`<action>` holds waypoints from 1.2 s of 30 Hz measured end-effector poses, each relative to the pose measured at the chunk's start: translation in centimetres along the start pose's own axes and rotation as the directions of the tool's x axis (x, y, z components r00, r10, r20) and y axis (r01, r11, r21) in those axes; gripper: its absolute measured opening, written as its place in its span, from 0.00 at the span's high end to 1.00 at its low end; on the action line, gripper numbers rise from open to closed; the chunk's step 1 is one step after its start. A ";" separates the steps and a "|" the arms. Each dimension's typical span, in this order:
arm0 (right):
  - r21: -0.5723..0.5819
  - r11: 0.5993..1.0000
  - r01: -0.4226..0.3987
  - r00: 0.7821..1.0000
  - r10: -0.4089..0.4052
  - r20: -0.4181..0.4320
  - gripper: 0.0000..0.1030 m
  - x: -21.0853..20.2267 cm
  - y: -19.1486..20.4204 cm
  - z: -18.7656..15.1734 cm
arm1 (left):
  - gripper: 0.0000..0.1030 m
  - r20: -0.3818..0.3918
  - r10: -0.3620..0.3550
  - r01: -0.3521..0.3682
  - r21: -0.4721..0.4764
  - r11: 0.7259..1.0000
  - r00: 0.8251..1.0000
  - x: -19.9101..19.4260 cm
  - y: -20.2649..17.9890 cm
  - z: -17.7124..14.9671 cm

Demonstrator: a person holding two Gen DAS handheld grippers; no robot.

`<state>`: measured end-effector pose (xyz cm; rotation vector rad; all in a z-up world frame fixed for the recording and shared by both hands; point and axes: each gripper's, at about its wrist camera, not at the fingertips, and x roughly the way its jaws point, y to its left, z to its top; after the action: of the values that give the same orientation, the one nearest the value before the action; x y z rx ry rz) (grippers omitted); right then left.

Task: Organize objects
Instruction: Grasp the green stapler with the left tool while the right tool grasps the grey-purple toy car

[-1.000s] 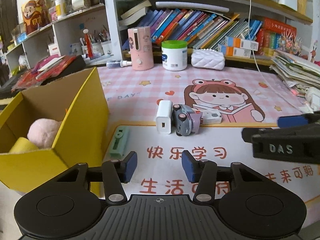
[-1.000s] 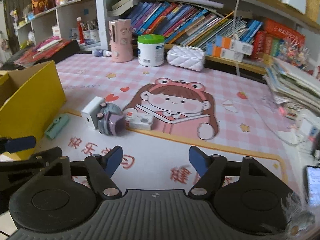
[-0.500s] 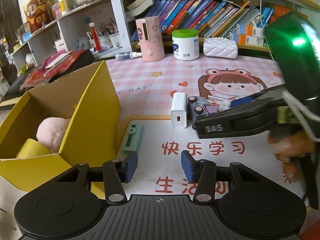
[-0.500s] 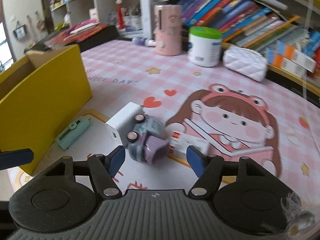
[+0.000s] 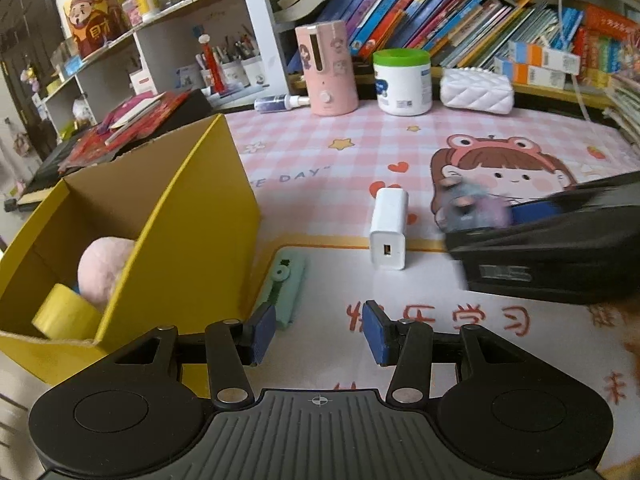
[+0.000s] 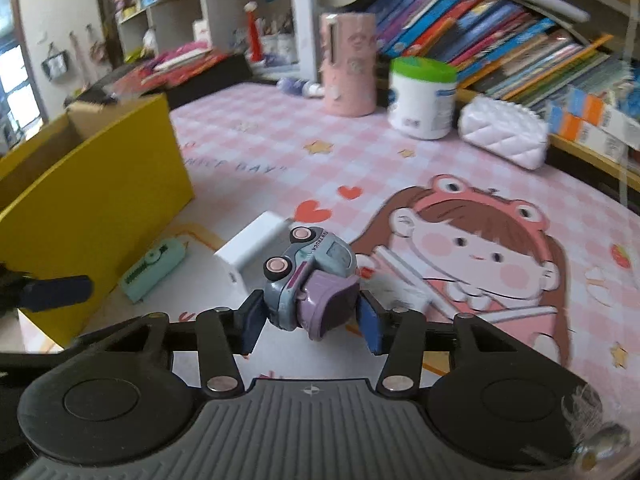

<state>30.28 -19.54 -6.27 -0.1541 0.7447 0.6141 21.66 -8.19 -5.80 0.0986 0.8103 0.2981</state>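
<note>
A yellow cardboard box (image 5: 192, 216) sits at left, holding a pink plush ball (image 5: 102, 270) and a yellow tape roll (image 5: 64, 314). The left gripper (image 5: 318, 330) hangs released, grasping nothing, near a mint green stapler (image 5: 286, 286). A white charger (image 5: 389, 229) stands mid-mat. The right gripper (image 6: 310, 322) clamps a toy car (image 6: 312, 276), tipped on its side.

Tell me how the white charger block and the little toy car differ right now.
The white charger is a plain boxy block; the toy car is rounded, grey-blue and purple with pink wheels. The white charger lies flat on the desk mat, free of either gripper; the toy car sits tipped on its side between the right gripper fingers. Both are small and lie side by side, near the yellow box.
</note>
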 end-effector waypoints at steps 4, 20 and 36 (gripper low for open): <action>0.036 0.999 0.025 1.000 -0.025 0.003 0.55 -2.4 -1.1 -0.7 | 0.55 -0.014 0.074 -0.074 -0.011 0.997 0.997 2.2 -0.9 1.0; 0.110 0.993 0.039 0.999 -0.036 -0.024 0.55 -5.5 -2.6 -3.7 | 0.54 -0.056 0.128 -0.126 0.026 0.992 0.990 6.2 -0.1 1.9; 0.100 0.995 0.012 0.999 -0.008 -0.040 0.55 -5.1 -2.2 -3.7 | 0.78 -0.087 -0.010 -0.005 -0.166 0.986 0.996 6.5 3.0 1.7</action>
<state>26.45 -25.05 -5.73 -0.0776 0.8106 0.5639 26.51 -3.35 -8.60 -0.0725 0.8696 0.3683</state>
